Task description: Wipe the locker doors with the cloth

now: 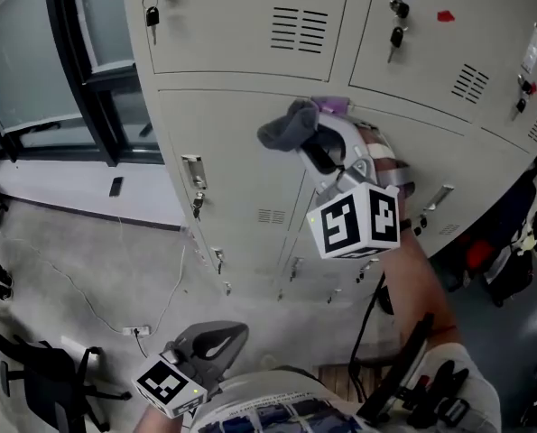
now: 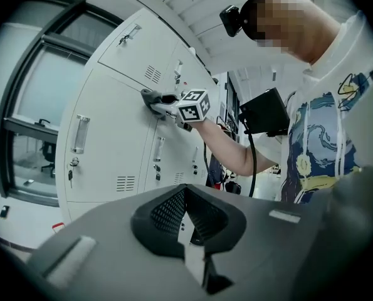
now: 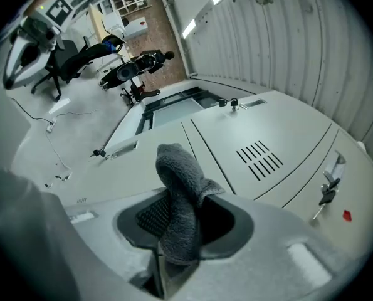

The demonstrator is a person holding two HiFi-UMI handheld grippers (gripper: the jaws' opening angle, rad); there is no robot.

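Note:
A grey cloth (image 1: 289, 126) is bunched in my right gripper (image 1: 309, 141), which is shut on it. The cloth presses against a beige locker door (image 1: 232, 188) just under the seam below the upper row of doors. In the right gripper view the cloth (image 3: 180, 199) stands up between the jaws in front of a vented door (image 3: 261, 137). From the left gripper view I see the cloth (image 2: 150, 98) touching the lockers (image 2: 111, 124). My left gripper (image 1: 225, 336) hangs low near the person's body, away from the lockers, shut with nothing held (image 2: 189, 231).
Keys hang from locks (image 1: 152, 14) (image 1: 396, 34) on the upper doors. A metal handle (image 1: 193, 171) sits left of the cloth. A dark window frame (image 1: 87, 70) is at the left. A cable and power strip (image 1: 134, 331) lie on the floor. Bags (image 1: 507, 269) stand at the right.

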